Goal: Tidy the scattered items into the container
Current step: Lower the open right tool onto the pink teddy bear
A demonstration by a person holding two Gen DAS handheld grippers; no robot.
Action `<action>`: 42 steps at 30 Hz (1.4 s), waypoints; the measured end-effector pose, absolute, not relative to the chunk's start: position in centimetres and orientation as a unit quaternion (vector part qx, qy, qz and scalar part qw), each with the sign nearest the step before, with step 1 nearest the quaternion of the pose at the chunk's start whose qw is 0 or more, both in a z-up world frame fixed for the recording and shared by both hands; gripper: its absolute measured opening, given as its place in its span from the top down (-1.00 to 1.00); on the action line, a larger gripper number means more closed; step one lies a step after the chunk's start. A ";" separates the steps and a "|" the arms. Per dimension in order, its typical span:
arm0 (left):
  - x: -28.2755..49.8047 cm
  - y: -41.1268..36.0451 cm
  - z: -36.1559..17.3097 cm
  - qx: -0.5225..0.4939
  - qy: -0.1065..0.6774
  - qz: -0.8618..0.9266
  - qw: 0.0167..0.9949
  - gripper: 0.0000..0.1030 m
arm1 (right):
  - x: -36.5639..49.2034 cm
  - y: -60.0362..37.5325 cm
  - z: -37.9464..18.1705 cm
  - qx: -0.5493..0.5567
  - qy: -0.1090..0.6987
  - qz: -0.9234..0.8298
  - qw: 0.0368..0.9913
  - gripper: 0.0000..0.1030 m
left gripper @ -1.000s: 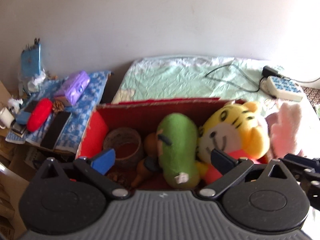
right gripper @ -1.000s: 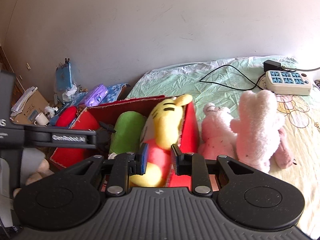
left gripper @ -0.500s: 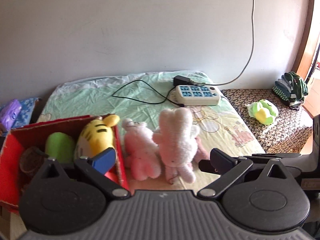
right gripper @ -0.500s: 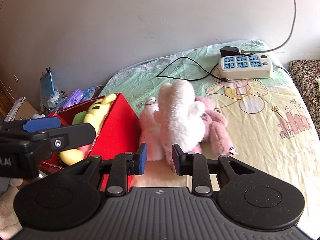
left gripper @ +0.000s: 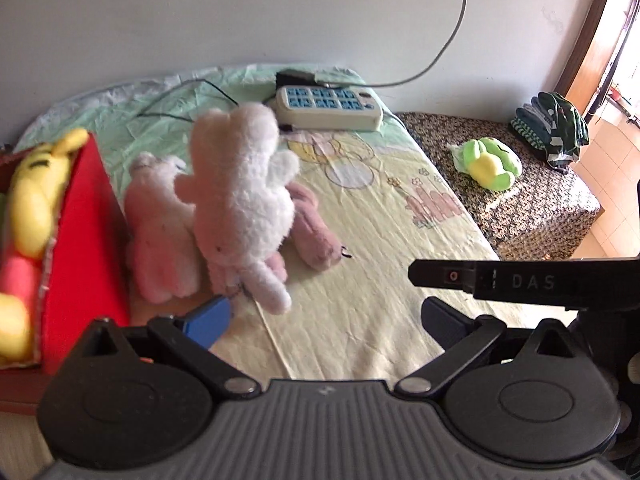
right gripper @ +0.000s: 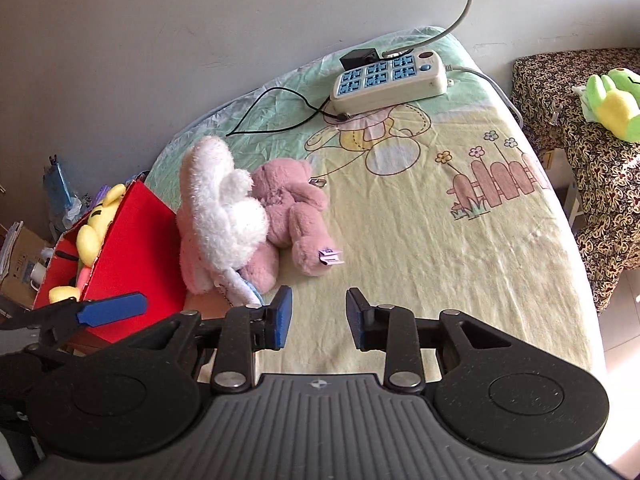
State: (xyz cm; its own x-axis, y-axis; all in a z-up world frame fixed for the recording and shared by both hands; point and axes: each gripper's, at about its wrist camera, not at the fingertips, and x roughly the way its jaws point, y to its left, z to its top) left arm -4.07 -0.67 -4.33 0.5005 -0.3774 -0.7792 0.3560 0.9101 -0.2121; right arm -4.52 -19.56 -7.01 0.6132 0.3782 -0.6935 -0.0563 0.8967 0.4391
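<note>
Both grippers have swung from over the red box (right gripper: 132,240) to the bed; the right gripper (right gripper: 318,318), jaws just opening, holds nothing, and the left gripper (left gripper: 326,318) gapes empty. Beyond, the white plush rabbit (left gripper: 244,196) leans beside the box: light, squashy, best pinched at the body

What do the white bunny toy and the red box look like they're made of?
White bunny: plush fabric with a long, fluffy, matte pile; its outline is fuzzy. Red box: probably cardboard with a smooth red facing, since its walls are thin and flat with a pale raw edge along the rim.
</note>
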 end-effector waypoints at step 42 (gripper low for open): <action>4.2 -1.6 -11.1 -0.017 0.494 -0.131 0.859 -0.07 | 6.7 -17.0 -11.8 0.179 0.489 0.196 0.831 0.44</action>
State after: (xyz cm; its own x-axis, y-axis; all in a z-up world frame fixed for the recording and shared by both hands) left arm 4.19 -1.58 -11.08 0.4775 -0.2408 -0.8450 0.2079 0.9654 -0.1577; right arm 6.72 -17.05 -11.83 0.4444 0.5011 -0.7426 -0.1500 0.8588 0.4898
